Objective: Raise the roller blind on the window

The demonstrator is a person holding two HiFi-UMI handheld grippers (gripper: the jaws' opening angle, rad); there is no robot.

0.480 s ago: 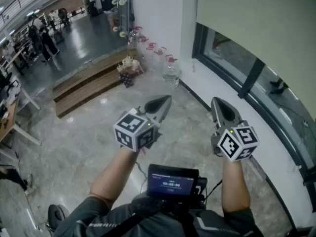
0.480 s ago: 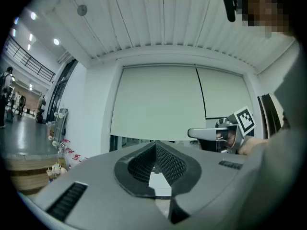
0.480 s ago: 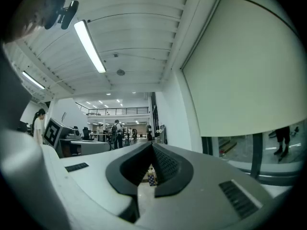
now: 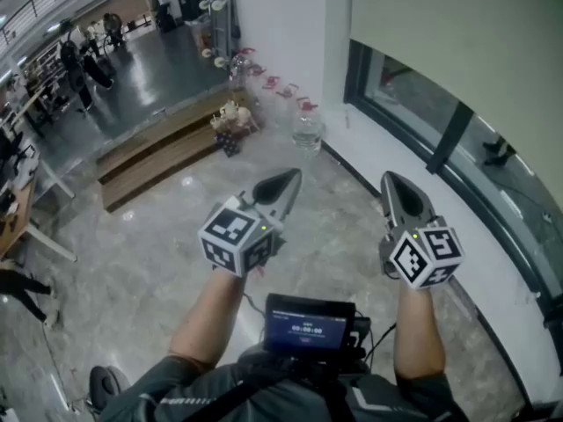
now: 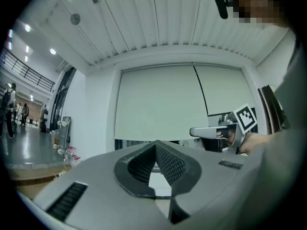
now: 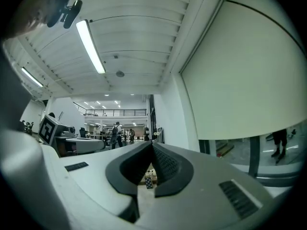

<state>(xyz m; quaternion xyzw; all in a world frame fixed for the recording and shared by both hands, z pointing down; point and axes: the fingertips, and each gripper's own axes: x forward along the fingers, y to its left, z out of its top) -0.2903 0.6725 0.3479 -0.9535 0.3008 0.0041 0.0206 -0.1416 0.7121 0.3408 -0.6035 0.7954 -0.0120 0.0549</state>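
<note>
The roller blind hangs low over the window at the far right. The left gripper and right gripper are closed and empty. Lifting seems not yet begun.

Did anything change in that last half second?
Barely. The left gripper edged slightly left; people in the far hall walked on. Both grippers' jaws stayed shut and empty, the right gripper held its place, and the roller blind hangs untouched.
</note>
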